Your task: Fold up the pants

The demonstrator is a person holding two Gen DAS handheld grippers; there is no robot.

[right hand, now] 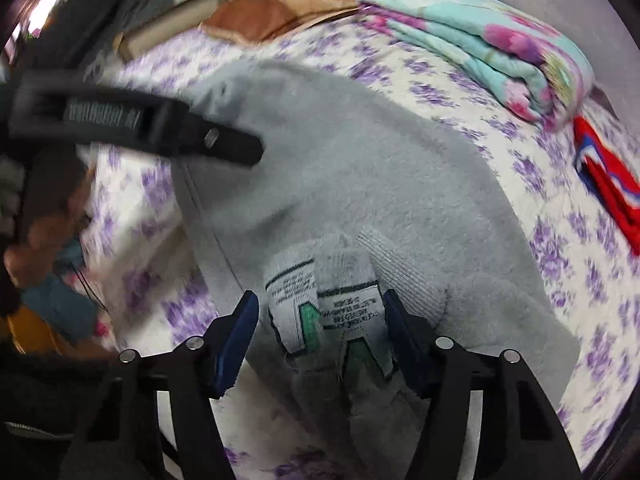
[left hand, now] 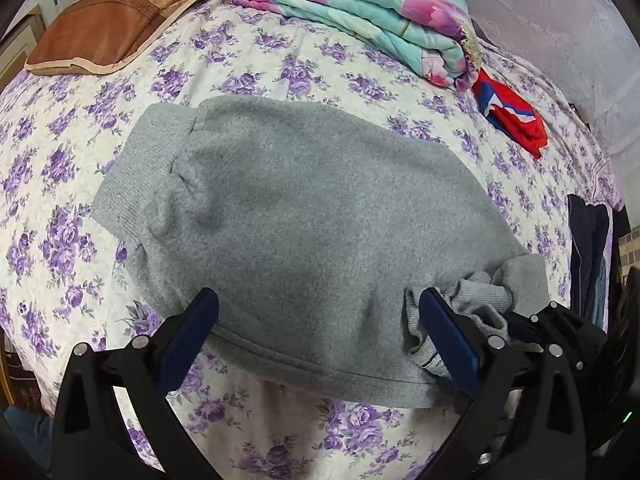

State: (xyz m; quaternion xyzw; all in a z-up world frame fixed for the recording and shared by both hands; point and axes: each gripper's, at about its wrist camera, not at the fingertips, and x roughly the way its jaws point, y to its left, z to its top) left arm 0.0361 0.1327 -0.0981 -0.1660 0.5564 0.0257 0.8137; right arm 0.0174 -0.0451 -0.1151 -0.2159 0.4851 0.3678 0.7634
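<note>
2 hand-held grippers over the bed (left hand: 120, 80) | gray pants (left hand: 300, 220) folded, mid-frame on the floral sheet | left hand-held gripper (left hand: 320, 320) spread wide, straddling the near edge | right hand-held gripper (right hand: 320, 320) spread, waistband tags (right hand: 320, 308) between the pads, no pinch

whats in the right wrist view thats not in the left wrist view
Only the right wrist view shows the white care labels between the open right claw, and a person's hand at the left edge. Only the left wrist view shows the ribbed cuff and dark clothes at the bed's edge. Both show the grey pants, folded floral quilt, red cloth and brown pillow.
</note>
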